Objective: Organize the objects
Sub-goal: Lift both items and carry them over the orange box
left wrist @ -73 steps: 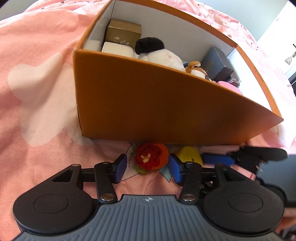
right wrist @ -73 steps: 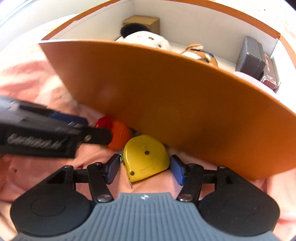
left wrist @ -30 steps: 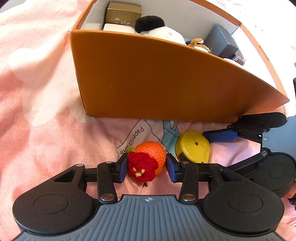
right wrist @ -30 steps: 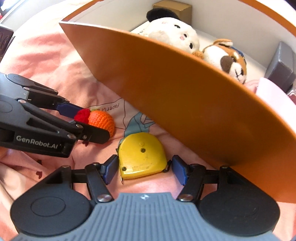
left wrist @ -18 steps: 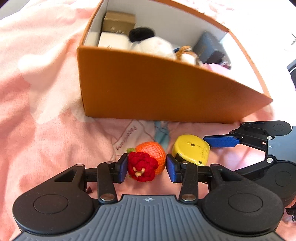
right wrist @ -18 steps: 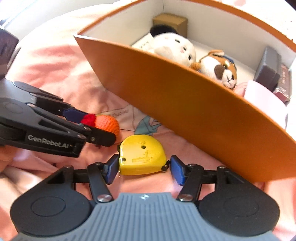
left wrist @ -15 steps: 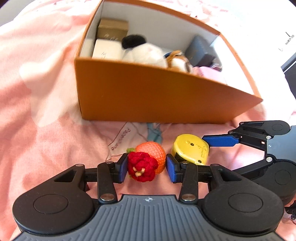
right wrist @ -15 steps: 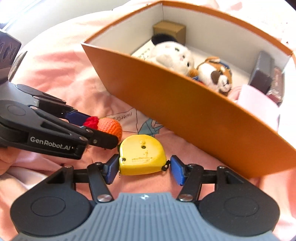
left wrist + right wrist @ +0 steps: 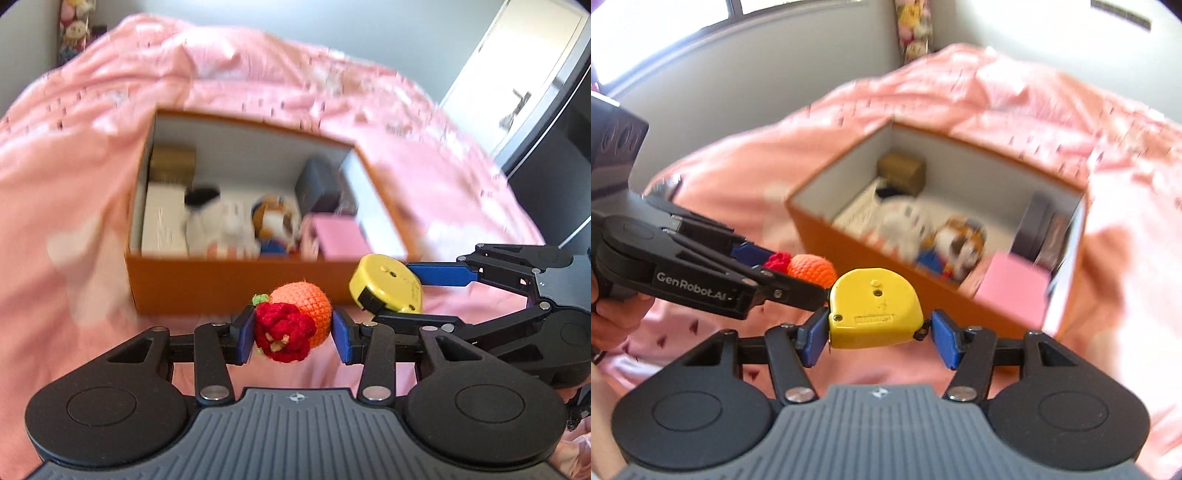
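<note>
Clamping soft, squashy crochet fruit [image 9: 293, 324] across its middle in left tongs [image 9: 293, 334], hard, slick tape measure [image 9: 874, 309] by flat edges in right tongs [image 9: 875, 338], near box [image 9: 849, 236] front edge.

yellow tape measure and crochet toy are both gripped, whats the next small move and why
Probably carry both forward over the orange box. The left gripper holds the crochet toy and the right gripper the yellow tape measure, both short of the box's near wall; the box is open.
</note>
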Available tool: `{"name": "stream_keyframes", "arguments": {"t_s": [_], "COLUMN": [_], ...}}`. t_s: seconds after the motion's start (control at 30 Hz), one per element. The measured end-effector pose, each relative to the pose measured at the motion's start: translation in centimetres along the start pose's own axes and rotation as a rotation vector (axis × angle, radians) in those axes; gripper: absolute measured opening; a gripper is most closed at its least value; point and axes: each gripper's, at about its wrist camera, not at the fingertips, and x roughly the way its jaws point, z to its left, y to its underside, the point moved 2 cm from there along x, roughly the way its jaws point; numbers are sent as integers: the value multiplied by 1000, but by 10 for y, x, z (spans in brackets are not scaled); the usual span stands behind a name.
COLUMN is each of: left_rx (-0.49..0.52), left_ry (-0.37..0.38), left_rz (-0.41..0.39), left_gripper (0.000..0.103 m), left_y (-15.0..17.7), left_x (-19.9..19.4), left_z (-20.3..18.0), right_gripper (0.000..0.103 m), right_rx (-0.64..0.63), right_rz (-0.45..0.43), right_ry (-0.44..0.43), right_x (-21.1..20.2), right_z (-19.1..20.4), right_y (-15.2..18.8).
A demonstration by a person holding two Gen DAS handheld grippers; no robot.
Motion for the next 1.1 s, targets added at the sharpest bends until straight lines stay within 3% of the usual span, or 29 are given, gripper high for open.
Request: {"name": "stream_keyframes", "arguments": {"t_s": [0.27,0.43,0.73,0.87,1.1], "left_rx": [44,52,45,30,18], "left_ry": [-20,-29,-90,-85,-112], "left_rz": [-121,-122,-23,16,116], "left_gripper": [49,49,49,49,49], "left_y": [-55,-89,-126,-139,-143], "left_x": [-11,12,85,113,164], "left_z": [-9,-1,31,41,54], "right_gripper": [61,61,61,61,61], "right_rx": [-52,-58,-66,-23,-20], "right_rz": [-127,-140,-37,32,114], "right_ry": [74,111,156,129,129], "right_x": [-22,0,78,118,173], "right_z": [-21,-37,-75,-94,-115], "right_y": [-49,-80,-107,-113,-117]}}
